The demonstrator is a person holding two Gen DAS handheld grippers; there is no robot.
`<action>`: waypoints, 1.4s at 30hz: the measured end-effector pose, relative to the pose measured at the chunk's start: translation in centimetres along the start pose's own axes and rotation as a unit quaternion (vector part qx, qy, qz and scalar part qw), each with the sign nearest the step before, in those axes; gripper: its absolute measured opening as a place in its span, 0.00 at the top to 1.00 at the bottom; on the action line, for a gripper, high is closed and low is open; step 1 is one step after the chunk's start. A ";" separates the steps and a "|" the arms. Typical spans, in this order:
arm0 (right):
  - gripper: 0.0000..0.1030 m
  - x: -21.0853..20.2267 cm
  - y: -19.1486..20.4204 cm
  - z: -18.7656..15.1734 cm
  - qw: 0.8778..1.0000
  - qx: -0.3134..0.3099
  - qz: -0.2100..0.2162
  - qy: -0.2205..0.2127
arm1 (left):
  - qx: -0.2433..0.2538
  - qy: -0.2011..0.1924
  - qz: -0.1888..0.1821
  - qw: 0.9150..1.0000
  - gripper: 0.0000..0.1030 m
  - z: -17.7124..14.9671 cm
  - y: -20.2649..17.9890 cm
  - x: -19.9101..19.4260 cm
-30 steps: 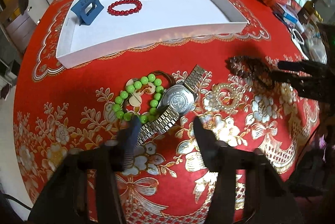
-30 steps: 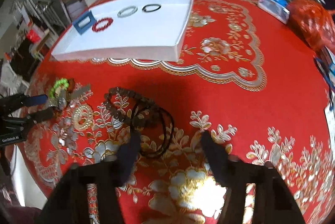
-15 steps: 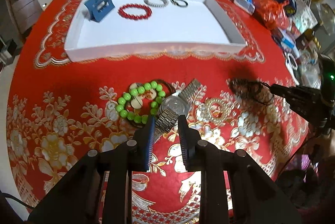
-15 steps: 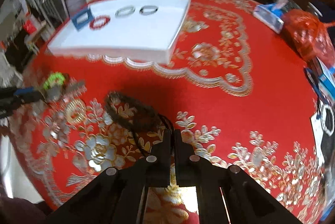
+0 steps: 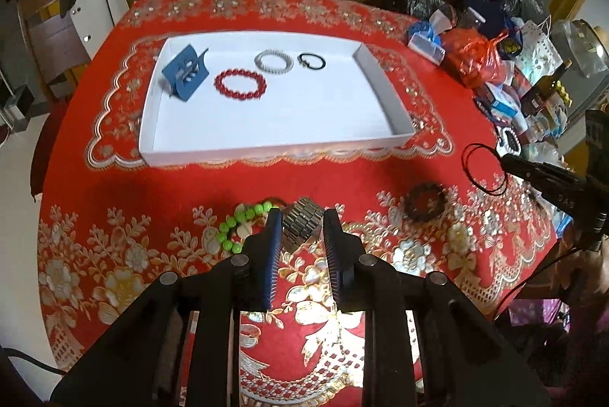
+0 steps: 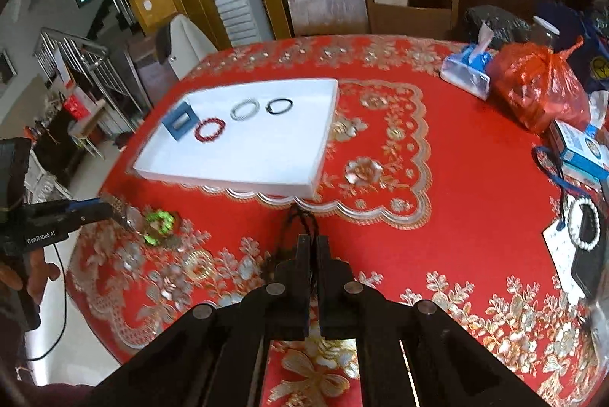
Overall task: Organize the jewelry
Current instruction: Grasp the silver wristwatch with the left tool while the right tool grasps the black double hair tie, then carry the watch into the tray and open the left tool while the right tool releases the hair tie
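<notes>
From my left wrist view, the left gripper [image 5: 302,230] is clenched on the metal watch [image 5: 300,226], its band pinched between the pads and lifted off the red tablecloth [image 5: 190,186], which makes sense if it goes to the white tray [image 5: 266,150] ahead. A second ago the jaws stood wide around the watch lying flat beside the green bead bracelet [image 5: 238,226]; they have just been closing and now the watch hangs clear while the green beads stay down. The tray already holds a blue hair clip [image 5: 185,74], a red bracelet [image 5: 239,85], a silver bracelet [image 5: 274,61] and a black ring [image 5: 311,60].

From my right wrist view, the right gripper [image 6: 312,243] is shut tight on a thin black cord [image 6: 300,216], I think a necklace, though the blur leaves that unsure. Earlier it sat open over the cord and the dark bead bracelet [image 5: 423,206]; now the cord dangles and the beads remain on the cloth
</notes>
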State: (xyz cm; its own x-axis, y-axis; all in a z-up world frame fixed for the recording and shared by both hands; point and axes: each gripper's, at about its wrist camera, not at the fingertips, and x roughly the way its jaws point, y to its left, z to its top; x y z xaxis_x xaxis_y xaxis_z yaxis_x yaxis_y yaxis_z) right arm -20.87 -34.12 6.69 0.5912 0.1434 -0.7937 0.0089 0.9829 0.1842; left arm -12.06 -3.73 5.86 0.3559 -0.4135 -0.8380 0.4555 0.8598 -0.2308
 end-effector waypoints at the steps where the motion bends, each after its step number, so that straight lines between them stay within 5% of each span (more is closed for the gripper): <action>1: 0.98 0.0 0.2 0.2 1.000 0.000 0.002 -0.003 | 0.000 -0.001 -0.001 1.000 0.80 0.3 -0.1 -0.2; 18: 0.98 2.9 3.3 7.2 0.999 -0.013 0.027 -0.032 | 0.018 -0.044 -0.014 0.999 0.80 9.0 -2.0 -0.9; 28: 0.98 7.0 1.6 9.7 1.000 0.019 0.020 -0.011 | -0.046 0.021 -0.074 0.996 0.80 14.0 -0.7 6.2; 36: 0.98 12.7 1.7 11.6 0.999 0.024 0.017 0.026 | -0.054 0.089 -0.015 0.994 0.80 11.5 5.2 10.9; 42: 0.98 17.0 1.3 13.2 0.998 0.039 0.017 0.048 | -0.027 0.098 0.016 0.995 0.87 10.3 8.2 11.2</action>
State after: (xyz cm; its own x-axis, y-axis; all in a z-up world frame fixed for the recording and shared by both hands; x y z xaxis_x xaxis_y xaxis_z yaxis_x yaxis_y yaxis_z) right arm -0.13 -31.97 1.09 0.5129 0.1912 -0.8369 0.0541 0.9657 0.2538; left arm 4.06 -4.42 -0.33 0.2010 -0.3241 -0.9244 0.3997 0.8887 -0.2247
